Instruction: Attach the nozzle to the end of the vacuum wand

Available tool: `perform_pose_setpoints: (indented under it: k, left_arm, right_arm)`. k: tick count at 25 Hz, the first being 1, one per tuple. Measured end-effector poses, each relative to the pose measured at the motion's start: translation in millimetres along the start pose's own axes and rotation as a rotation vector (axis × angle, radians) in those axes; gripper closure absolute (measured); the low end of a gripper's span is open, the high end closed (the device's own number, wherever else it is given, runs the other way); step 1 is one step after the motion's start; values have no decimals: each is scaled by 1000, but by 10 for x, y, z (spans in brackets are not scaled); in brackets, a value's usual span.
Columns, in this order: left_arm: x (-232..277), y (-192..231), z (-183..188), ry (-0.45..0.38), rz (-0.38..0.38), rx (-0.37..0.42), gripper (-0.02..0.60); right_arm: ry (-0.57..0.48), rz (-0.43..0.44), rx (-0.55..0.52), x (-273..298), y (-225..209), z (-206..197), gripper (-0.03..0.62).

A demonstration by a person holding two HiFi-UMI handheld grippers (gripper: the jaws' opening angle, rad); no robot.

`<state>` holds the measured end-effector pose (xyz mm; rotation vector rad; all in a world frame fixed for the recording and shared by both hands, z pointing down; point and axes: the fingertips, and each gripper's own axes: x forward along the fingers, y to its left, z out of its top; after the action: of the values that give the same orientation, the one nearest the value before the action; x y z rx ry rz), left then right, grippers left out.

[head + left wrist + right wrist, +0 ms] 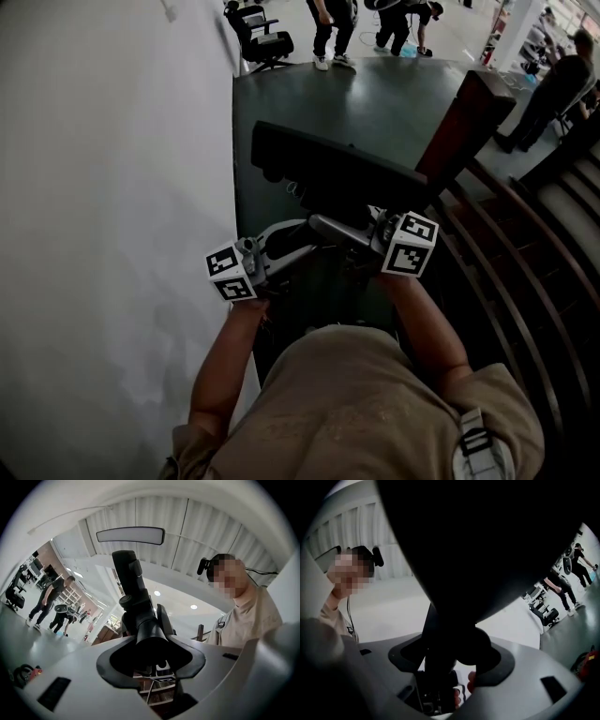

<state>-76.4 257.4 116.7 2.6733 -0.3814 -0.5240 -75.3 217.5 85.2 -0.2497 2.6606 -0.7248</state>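
Observation:
In the head view the wide black nozzle point(333, 173) hangs in the air just beyond both grippers, over the dark floor. My right gripper point(361, 234) is shut on its neck. In the right gripper view the nozzle point(468, 550) fills the upper picture and its black neck stands between the pads of my right gripper point(450, 663). My left gripper point(281, 246) sits close to the left of it, shut on the black end of the vacuum wand point(140, 616). This stands up out of the left gripper point(152, 653) in the left gripper view. How wand and nozzle meet is hidden.
A white wall point(112, 187) runs along the left. A wooden railing point(469, 122) and stairs point(534, 281) lie to the right. Farther back on the dark floor point(375, 103) stand an office chair point(262, 37) and people point(333, 28).

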Motion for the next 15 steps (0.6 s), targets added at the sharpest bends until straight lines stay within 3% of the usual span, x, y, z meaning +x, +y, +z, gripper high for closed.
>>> perform_pose_setpoints:
  k: [8,10,12,15]
  left_arm:
    - [-320,134,-165,53,1,0,405]
    - [-374,237,-138,45,42,37,401]
    - [-513,393,-147,27,96,62,349]
    - [-936,687,-217,-30,168,14,327]
  right_arm:
    - [-22,5,77,112,-104,-405,329]
    - [-61,-12,88,175,-201,-422,333]
    - [-99,-39,69,228,-318,-446,338]
    - [-143,-86,44,286,-539,-467,342]
